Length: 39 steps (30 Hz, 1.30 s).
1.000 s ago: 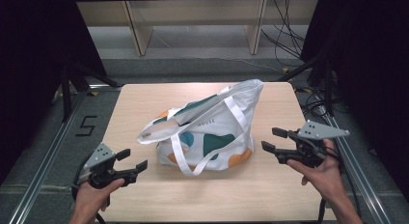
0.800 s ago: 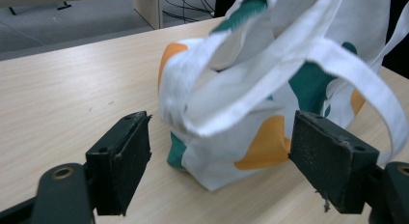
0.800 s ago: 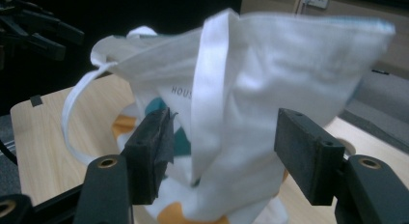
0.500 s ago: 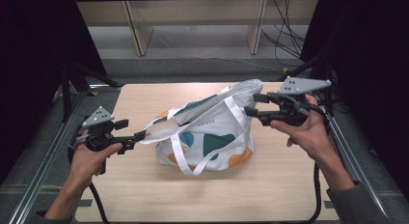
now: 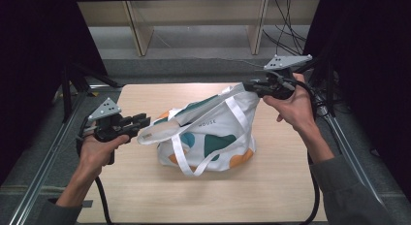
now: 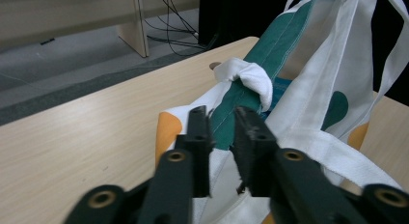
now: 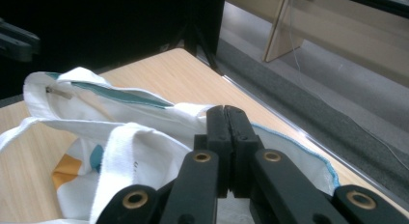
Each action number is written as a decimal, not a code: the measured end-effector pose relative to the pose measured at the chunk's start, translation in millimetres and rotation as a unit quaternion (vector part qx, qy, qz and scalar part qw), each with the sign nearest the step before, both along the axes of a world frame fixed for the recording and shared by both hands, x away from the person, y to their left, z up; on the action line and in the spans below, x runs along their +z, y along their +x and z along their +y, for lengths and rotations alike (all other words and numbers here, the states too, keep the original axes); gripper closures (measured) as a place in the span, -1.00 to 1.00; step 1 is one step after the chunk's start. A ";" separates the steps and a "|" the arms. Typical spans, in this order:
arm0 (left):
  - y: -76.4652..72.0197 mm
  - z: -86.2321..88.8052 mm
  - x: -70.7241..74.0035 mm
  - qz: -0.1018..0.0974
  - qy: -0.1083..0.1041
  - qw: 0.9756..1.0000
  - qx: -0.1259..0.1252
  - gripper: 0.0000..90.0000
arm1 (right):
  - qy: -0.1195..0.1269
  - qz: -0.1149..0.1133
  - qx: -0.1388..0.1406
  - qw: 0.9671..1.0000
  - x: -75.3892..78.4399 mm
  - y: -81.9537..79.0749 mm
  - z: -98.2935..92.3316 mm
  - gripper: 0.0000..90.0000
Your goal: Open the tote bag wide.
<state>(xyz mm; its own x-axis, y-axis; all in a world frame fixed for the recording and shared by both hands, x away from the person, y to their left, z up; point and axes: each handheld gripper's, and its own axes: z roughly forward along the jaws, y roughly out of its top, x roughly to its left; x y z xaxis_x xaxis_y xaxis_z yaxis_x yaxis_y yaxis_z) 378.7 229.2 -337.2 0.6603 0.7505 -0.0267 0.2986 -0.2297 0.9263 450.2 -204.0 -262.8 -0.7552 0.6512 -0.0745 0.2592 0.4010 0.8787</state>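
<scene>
A white cloth tote bag with teal and orange blobs and white strap handles (image 5: 208, 137) is sitting near the middle of the light wooden tabletop (image 5: 145, 196), its base resting on the wood while its open top is being stretched between the two tools. The left hand-held gripper (image 5: 143, 123) is pinching the bag's teal-lined rim at the person's left; its jaws have just been closing, and in the left gripper view (image 6: 222, 137) the teal-lined fabric is lying between the two black pads. The right hand-held gripper (image 5: 248, 85) is clenched tight on the opposite edge of the opening, holding that corner up above the far right part of the tabletop; in the right gripper view (image 7: 226, 137) its jaws, which have just been closing, are meeting on the white hem. One handle loop is hanging down over the front of the bag.
</scene>
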 end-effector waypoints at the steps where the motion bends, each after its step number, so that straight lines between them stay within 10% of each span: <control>1: -2.0 -1.2 0.6 0.006 0.002 1.000 -0.009 0.89 | -0.008 0.004 0.001 1.000 -0.1 1.2 -0.3 1.00; 12: 22.5 -22.5 -30.4 0.063 0.027 0.997 -0.043 0.99 | -0.049 0.031 0.001 0.998 -16.4 3.4 6.2 1.00; 22: 76.0 -24.0 -69.4 0.109 0.042 0.993 0.001 0.99 | -0.082 0.091 -0.013 0.992 -88.6 10.2 -13.4 1.00; 30: 93.5 -15.5 -114.0 0.165 0.092 0.982 0.006 0.99 | -0.097 0.142 -0.008 0.985 -168.5 15.4 -21.9 1.00; 39: 92.3 -23.8 -121.2 0.165 0.116 0.979 0.031 0.99 | -0.100 0.169 -0.035 0.980 -191.2 1.8 -23.0 1.00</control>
